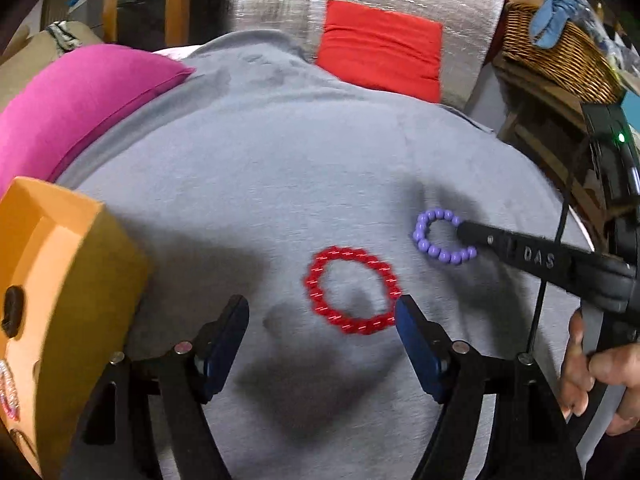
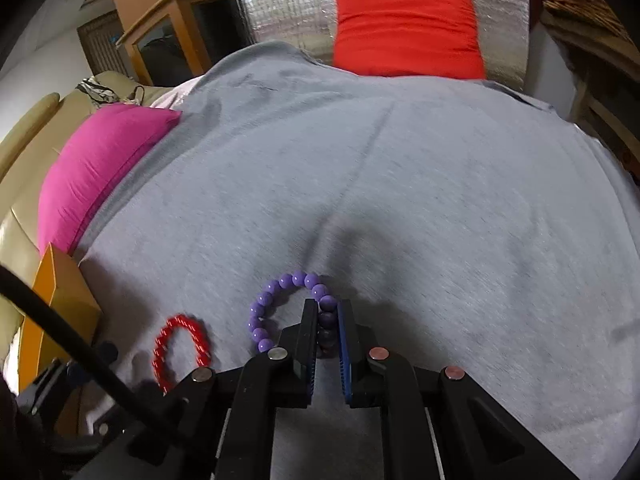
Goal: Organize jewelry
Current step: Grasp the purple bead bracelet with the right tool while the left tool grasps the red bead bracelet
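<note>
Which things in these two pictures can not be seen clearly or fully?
- Purple bracelet: right wrist view, some beads hidden between the right gripper jaws.
- Orange box: left wrist view, cut off by the left edge.
- Red bracelet: right wrist view, near part hidden behind the gripper frame.

Both wrist cams sit just behind own fingers, tilted down & close over wrinkled grey fabric sheet (image 1: 280, 168), left cam nearer orange cardboard box (image 1: 60, 264), right cam further right; shared: red beaded bracelet (image 1: 352, 290), purple beaded bracelet (image 2: 280, 308), pink cushion (image 2: 100, 168), red cushion (image 1: 380, 52).
</note>
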